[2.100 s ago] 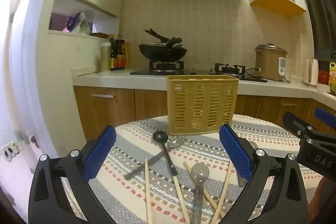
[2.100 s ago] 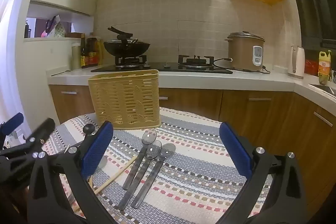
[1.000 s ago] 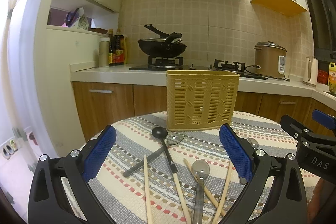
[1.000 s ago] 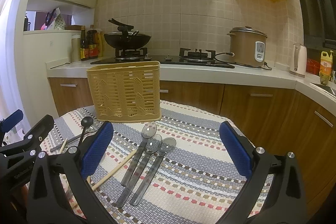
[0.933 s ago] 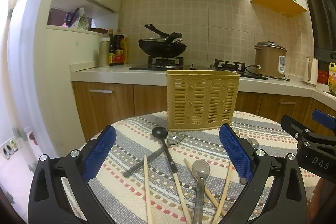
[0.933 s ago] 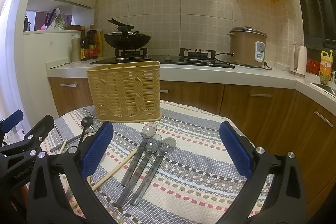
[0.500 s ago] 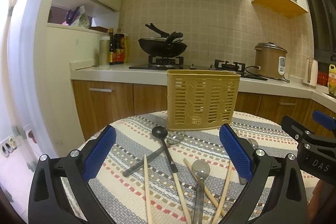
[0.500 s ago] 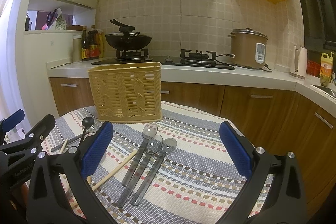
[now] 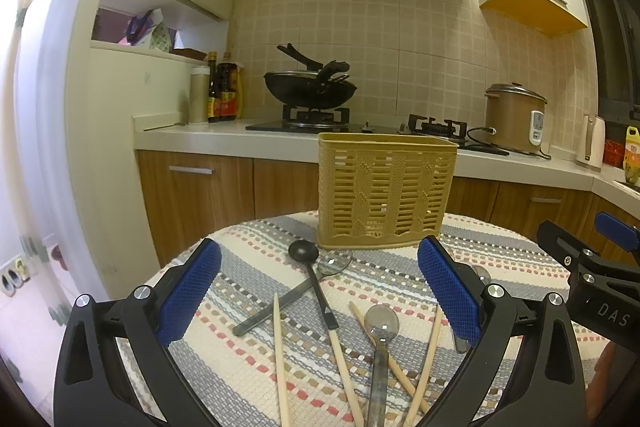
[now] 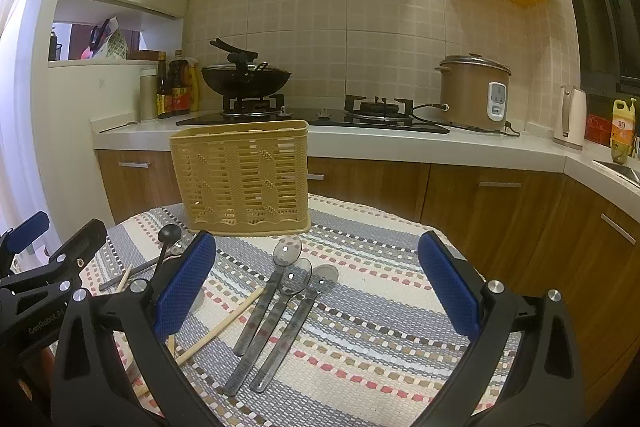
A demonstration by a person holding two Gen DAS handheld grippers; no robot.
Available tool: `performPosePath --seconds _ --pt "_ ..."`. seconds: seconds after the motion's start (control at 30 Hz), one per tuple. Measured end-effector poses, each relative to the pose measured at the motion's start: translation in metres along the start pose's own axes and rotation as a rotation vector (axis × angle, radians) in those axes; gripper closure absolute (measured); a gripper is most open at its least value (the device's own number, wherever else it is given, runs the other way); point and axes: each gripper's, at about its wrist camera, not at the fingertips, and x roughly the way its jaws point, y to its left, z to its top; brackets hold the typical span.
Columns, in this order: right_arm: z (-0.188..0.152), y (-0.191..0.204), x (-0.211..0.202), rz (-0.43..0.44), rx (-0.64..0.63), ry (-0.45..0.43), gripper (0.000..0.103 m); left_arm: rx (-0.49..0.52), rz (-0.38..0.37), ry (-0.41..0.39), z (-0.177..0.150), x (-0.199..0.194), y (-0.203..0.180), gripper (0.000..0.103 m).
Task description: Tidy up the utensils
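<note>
- Three metal spoons [image 10: 280,301] were found lying side by side on the striped tabletop [image 10: 380,291], bowls toward the yellow basket [image 10: 242,179], handles toward the camera.
- Their long axes were noted to run roughly along the reach of the right gripper [image 10: 316,291], whose fingers were spread and empty.
- The left gripper [image 9: 318,291], likewise released and empty, was recorded over chopsticks [image 9: 279,355], a black ladle [image 9: 316,283] and a further spoon [image 9: 380,343].
- The right gripper was judged nearer the three spoons.
</note>
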Motion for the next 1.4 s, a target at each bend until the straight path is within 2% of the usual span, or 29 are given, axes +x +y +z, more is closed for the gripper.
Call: performPosePath --seconds 0.87,0.97,1.0,1.07,1.17,1.3,1.33,1.37,1.4 --pt "-0.001 0.004 0.000 -0.016 -0.018 -0.001 0.007 0.003 -0.032 0.021 0.000 0.005 -0.004 0.007" --pt "0.000 0.003 -0.001 -0.055 -0.011 -0.012 0.007 -0.001 -0.035 0.030 0.000 0.006 -0.003 0.007" --pt "0.001 0.001 -0.003 -0.103 0.003 -0.028 0.007 -0.004 -0.037 0.040 0.000 0.007 -0.003 0.007" --pt "0.001 -0.006 -0.006 -0.146 0.039 -0.047 0.007 -0.013 -0.038 0.068 -0.001 0.010 0.000 0.007" --pt "0.003 -0.017 0.010 -0.127 0.090 0.070 0.007 -0.077 -0.056 0.160 0.001 0.021 0.014 0.010" --pt "0.012 -0.029 0.038 -0.018 0.120 0.242 0.007 -0.132 -0.121 0.349 0.017 0.053 0.050 0.018" --pt "0.017 -0.033 0.048 0.035 0.132 0.290 0.007 -0.154 -0.160 0.406 0.022 0.065 0.061 0.020" --pt "0.020 -0.033 0.054 0.069 0.139 0.324 0.007 -0.192 -0.210 0.478 0.027 0.080 0.075 0.026" --pt "0.025 -0.034 0.062 0.090 0.145 0.360 0.010 -0.220 -0.240 0.514 0.029 0.091 0.083 0.029"
